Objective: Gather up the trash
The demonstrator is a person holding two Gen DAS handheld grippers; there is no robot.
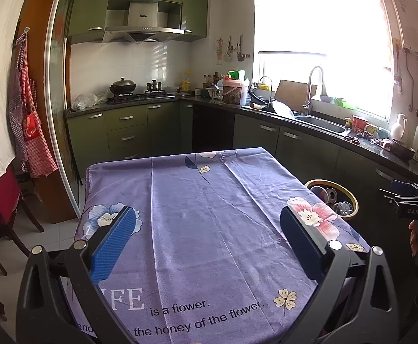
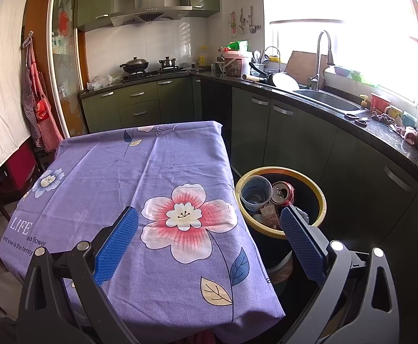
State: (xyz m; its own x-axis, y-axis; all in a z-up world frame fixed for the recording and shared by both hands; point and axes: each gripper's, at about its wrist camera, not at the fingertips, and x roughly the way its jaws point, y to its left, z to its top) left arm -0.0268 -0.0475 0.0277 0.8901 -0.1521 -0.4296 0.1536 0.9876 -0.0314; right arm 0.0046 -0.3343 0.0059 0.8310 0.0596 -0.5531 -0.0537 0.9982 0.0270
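- The trash sits in the bin (image 2: pixel 280 230), which stands on the floor just beside the worktop's (image 2: pixel 140 172) right edge; in the right wrist view it lies at about 2 o'clock from the big pink flower.
- Inside the bin, a grey-blue cup (image 2: pixel 255 192) lies at 10 o'clock, a red can (image 2: pixel 282 193) touches it at 12 o'clock, and a small brown carton (image 2: pixel 269 213) rests below them toward 6 o'clock.
- Judged by look, all three are light. The cup seems thin and would buckle under a hard squeeze; its rim is the place to take it.
- The can is dented, smooth and likely slippery; a grip across its middle would suit best.
- The carton looks soft-sided and should be taken across its flat faces.
- The bin is black with a yellow rim, stiff and heavier than its load.
- The left tool (image 1: pixel 207 239) is spread wide over the purple cloth, holding nothing.
- The right tool (image 2: pixel 209 239) is also spread, empty, its right finger over the bin's near rim.
- No trash shows on the worktop, so the collecting looks done.
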